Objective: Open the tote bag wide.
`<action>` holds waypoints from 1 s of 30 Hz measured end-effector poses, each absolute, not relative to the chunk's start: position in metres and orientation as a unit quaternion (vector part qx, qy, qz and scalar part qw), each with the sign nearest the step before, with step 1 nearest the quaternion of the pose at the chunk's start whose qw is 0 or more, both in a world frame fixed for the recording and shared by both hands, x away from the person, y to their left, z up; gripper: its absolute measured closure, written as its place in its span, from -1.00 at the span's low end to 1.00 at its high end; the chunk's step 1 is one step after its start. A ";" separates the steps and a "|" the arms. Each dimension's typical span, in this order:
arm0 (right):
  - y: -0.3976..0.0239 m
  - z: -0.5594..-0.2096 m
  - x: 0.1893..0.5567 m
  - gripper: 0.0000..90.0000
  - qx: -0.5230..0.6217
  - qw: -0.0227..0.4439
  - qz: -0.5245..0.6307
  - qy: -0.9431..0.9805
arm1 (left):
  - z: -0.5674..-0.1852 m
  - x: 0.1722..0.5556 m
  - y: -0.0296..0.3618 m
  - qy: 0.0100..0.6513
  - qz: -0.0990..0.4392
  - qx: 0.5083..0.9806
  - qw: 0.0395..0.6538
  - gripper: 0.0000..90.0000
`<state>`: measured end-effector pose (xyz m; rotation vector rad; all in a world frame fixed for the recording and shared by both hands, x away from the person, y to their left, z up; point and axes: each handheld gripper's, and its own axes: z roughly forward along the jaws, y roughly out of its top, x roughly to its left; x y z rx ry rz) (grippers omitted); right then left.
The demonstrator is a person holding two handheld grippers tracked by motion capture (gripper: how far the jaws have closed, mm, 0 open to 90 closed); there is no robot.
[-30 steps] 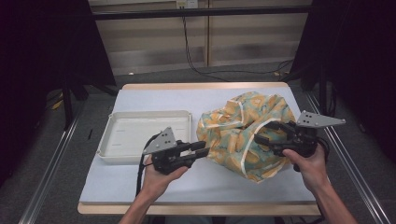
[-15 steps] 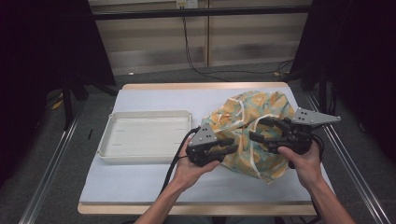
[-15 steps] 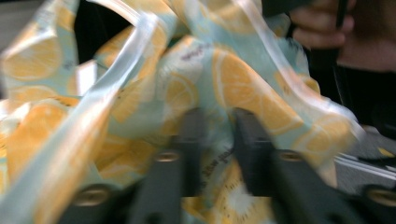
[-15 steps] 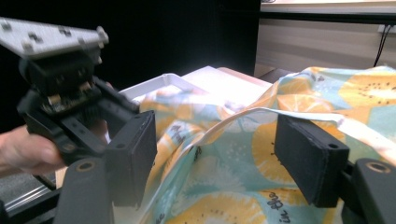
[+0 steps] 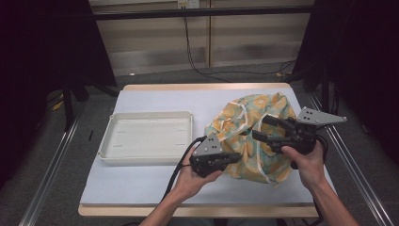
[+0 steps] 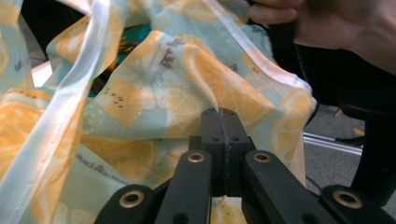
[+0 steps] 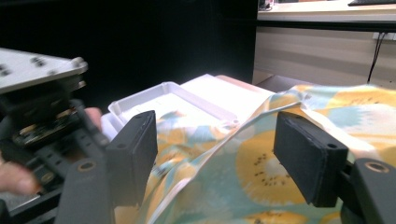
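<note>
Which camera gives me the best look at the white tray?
The high view: the white tray lies whole and empty on the table, left of the citrus-print cloth bag. The right gripper view catches only a near corner and rim past the bag, between the right gripper's open jaws.

Both black two-jaw handheld grippers, left (image 5: 235,158) and right (image 5: 259,128), are carrying grey three-cornered top plates, brass-ringed pivot screws and trailing black cables; forearms are showing bare.
</note>
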<state>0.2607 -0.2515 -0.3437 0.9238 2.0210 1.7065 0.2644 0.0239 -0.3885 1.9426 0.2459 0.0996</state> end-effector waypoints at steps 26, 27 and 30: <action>-0.282 -0.362 0.220 1.00 0.319 0.193 0.594 0.712 | -0.364 0.304 0.038 0.170 0.080 0.777 0.601 0.30; -0.283 -0.362 0.219 1.00 0.318 0.194 0.593 0.714 | -0.365 0.307 0.038 0.172 0.081 0.779 0.598 0.34; -0.286 -0.363 0.215 1.00 0.317 0.192 0.591 0.717 | -0.365 0.316 0.038 0.183 0.084 0.774 0.600 0.36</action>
